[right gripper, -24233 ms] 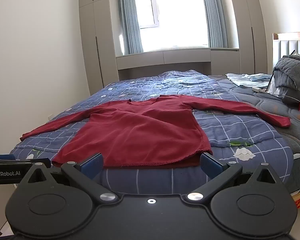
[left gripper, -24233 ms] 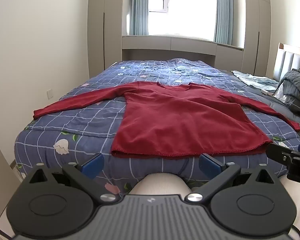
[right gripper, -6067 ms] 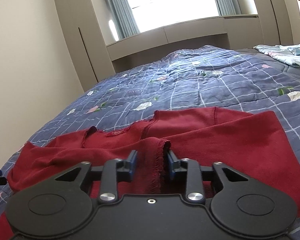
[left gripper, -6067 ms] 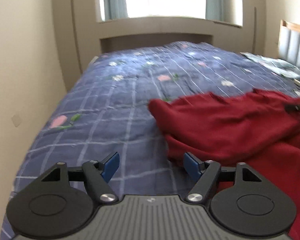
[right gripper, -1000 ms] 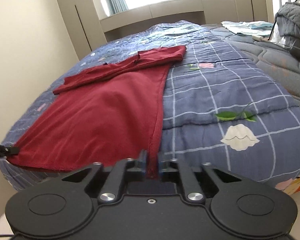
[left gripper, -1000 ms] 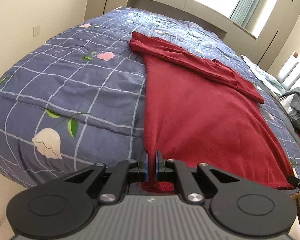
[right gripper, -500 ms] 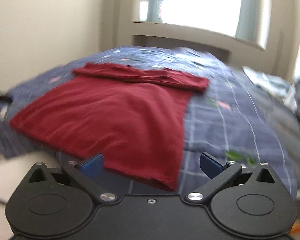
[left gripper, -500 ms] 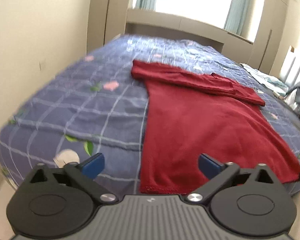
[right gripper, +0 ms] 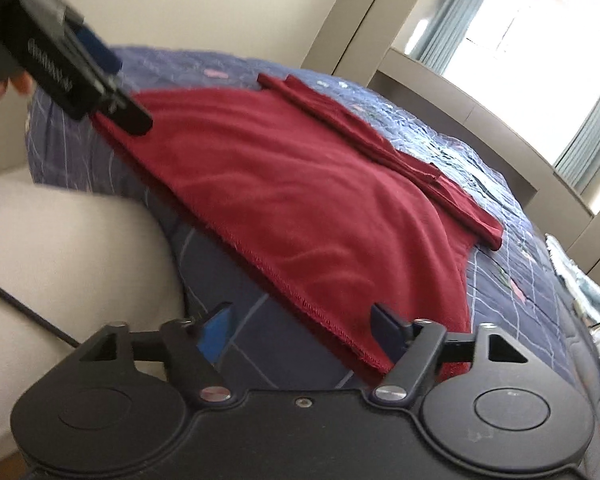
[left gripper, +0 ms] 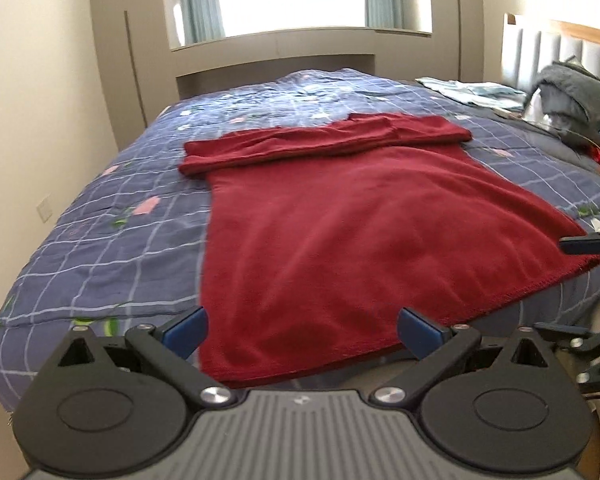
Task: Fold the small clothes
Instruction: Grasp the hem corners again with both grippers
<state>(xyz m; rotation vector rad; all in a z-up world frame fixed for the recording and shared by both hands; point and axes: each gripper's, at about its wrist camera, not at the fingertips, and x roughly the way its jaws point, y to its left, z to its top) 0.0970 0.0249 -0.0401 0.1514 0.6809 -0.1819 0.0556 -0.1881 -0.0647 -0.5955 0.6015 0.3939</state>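
One dark red long-sleeved garment [left gripper: 340, 220] is laid flat on the blue checked quilt [left gripper: 112, 240] of the bed, in the near half of the bed, with its hem reaching the foot edge. Both sleeves are seen folded across the top of the body, forming a thick band along the far end, so that a rough rectangle is presented. The knit surface is largely smooth, with shallow ripples; a stitched hem is visible along the near edge and hangs slightly over it.

The long axis of the garment is run from the foot edge toward the window, with the folded sleeve band at the far end and the hem nearest the cameras.

The left gripper [left gripper: 300, 330] is held above the near left corner of the hem with its blue-padded jaws wide apart; nothing is gripped between them. The right gripper [right gripper: 304, 328] is positioned at the near right corner of the hem. Its jaws have just been closing but are still apart, and the hem corner lies between them without being pressed by the pads.

A pale cushioned surface [right gripper: 60, 248] is seen just beside the foot edge. A grey bundle of bedding [left gripper: 572, 88] and light blue cloth [left gripper: 468, 90] are noted at the far right side of the bed, near the headboard [left gripper: 560, 52], well apart from the garment. Nothing is found lying across the garment.
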